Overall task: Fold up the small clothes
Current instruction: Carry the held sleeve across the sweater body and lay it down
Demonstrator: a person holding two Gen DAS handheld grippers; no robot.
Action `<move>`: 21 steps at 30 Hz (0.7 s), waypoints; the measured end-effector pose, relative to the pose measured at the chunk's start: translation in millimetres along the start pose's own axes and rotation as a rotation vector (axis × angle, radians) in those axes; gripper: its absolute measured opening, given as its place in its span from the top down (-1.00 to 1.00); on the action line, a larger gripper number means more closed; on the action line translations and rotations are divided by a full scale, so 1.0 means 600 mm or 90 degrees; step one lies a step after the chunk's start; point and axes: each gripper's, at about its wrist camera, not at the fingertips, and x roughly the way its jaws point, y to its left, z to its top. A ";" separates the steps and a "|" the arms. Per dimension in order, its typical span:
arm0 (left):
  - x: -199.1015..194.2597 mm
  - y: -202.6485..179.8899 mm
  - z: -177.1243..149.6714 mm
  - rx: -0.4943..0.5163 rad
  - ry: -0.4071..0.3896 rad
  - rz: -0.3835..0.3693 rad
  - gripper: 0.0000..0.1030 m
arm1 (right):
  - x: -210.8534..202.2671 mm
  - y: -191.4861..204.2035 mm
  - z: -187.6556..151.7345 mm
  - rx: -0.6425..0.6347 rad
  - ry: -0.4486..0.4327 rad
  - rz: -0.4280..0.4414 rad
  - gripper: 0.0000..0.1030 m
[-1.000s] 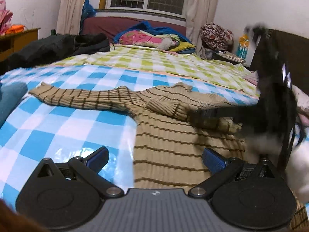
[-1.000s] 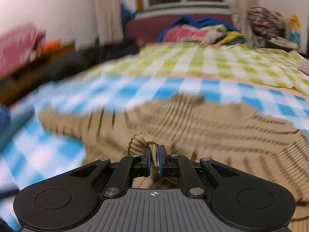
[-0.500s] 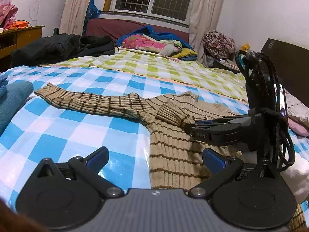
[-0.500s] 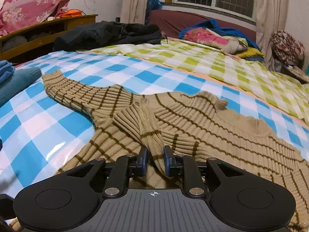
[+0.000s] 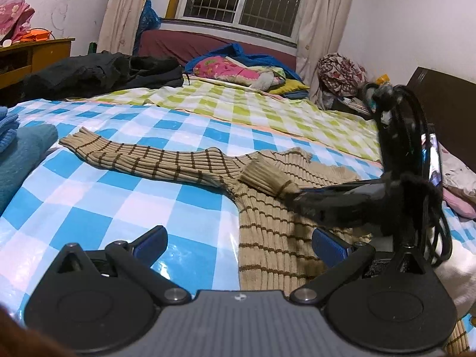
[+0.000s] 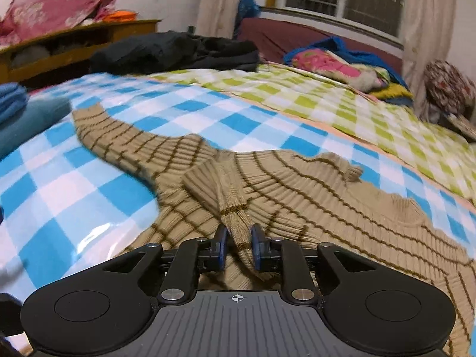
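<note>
Since half a second ago, the right claw [image 6: 238,245] has been letting go — its blue pads [image 6: 221,245] are standing further apart now, sitting loosely on either side of the folded-in cuff [image 6: 235,217] and no longer pinching it. In the left wrist view that same claw is showing as a dark blurred shape at centre right, its tip at the cuff [image 5: 267,177].

The tan ribbed sweater with brown stripes [image 5: 267,238] is lying flat on the blue-and-white checked bed cover [image 5: 89,223], its body filling the lower centre and right of both frames, neckline toward the green checked sheet [image 5: 267,113]. One sleeve is already lying folded across the chest. The other sleeve [image 5: 142,157] is stretching out straight toward the left of the frame, its long axis running nearly sideways, cuff pointing at the teal folded cloth [image 5: 20,160] at the left edge.

The left claw [image 5: 239,242] is hovering spread wide and empty at the sweater's left edge — the nearer claw to that outstretched sleeve, which is lying ahead and to its left, and probably the next thing to fold in.
</note>
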 end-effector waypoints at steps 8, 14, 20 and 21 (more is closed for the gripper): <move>-0.002 0.010 0.006 -0.018 -0.007 0.001 -1.00 | -0.074 -0.123 0.053 0.177 -0.125 -0.120 0.86; -0.001 0.013 0.007 -0.024 -0.012 0.004 -1.00 | -0.071 -0.092 0.065 0.081 -0.134 -0.113 0.82; 0.001 0.006 0.000 -0.003 -0.011 0.009 -1.00 | 0.015 0.013 -0.005 -0.029 0.014 -0.020 0.63; 0.001 0.005 -0.001 0.002 -0.012 0.010 -1.00 | 0.007 0.017 -0.011 -0.034 0.001 -0.023 0.57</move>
